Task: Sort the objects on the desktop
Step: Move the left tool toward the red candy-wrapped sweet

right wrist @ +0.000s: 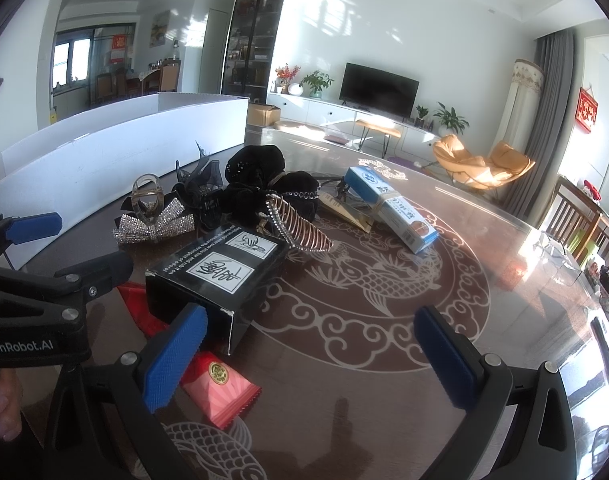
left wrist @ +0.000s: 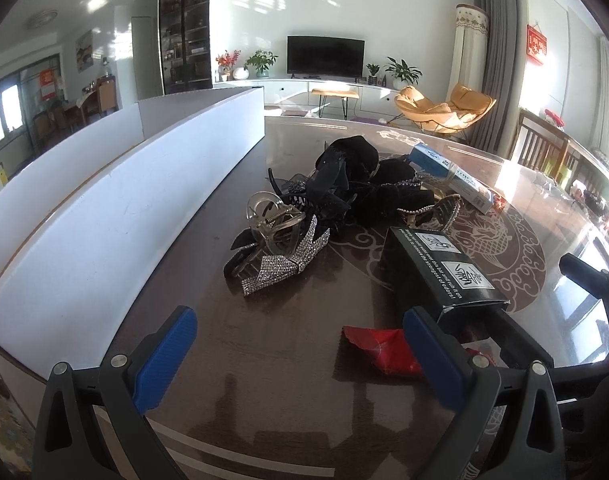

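Hovering wide-jawed and empty-handed, the left gripper [left wrist: 300, 344] and right gripper [right wrist: 312, 344] flank the black box [right wrist: 220, 268]; it lies flat over the red packet [right wrist: 220, 394], long axis running toward the hair-clip heap [right wrist: 240, 196]; open end nearest.

Colours and patterns on the table

A black box [right wrist: 220, 276] bore white labels; the red packet [right wrist: 220, 390] at its 6 o'clock carried a gold emblem; the brown table [right wrist: 376, 360] showed pale fish-and-cloud tracery.
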Tool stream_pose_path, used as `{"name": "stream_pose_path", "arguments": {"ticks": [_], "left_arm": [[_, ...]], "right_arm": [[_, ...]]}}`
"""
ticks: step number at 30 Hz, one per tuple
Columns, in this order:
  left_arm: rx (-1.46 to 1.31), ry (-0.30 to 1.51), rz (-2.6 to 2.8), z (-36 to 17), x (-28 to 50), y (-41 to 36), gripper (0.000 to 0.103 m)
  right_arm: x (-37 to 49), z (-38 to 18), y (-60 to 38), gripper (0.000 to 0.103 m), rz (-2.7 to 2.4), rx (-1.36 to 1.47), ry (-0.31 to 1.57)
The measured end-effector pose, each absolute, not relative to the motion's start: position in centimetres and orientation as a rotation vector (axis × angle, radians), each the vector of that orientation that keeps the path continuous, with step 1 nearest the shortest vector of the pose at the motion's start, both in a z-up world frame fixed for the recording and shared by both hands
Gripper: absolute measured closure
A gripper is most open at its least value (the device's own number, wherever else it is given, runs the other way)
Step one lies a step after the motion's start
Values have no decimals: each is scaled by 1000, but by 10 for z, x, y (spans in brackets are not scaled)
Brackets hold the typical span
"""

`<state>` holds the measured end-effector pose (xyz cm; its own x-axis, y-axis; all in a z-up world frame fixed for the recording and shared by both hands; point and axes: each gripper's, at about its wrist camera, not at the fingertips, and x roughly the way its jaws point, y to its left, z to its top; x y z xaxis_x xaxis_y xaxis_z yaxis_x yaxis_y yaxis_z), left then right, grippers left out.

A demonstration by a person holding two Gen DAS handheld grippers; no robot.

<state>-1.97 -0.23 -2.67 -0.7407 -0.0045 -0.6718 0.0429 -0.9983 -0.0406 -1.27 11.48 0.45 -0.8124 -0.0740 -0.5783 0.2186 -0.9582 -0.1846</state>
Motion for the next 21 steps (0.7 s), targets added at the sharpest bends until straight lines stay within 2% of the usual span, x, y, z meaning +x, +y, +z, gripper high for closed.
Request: {"name": "stream_pose_path", "arguments": {"ticks": [8, 14, 21], "left_arm": [[1125, 132, -2892, -30, -21, -12, 0], [1099, 208, -2889, -26, -17, -22, 0], [1099, 307, -2851, -27, -16, -33, 0]], "right_arm": [[-14, 3, 118, 0, -2832, 911, 348], [-24, 1, 131, 0, -2847, 986, 258], [-27, 1, 133, 0, -2853, 1009, 255]]}}
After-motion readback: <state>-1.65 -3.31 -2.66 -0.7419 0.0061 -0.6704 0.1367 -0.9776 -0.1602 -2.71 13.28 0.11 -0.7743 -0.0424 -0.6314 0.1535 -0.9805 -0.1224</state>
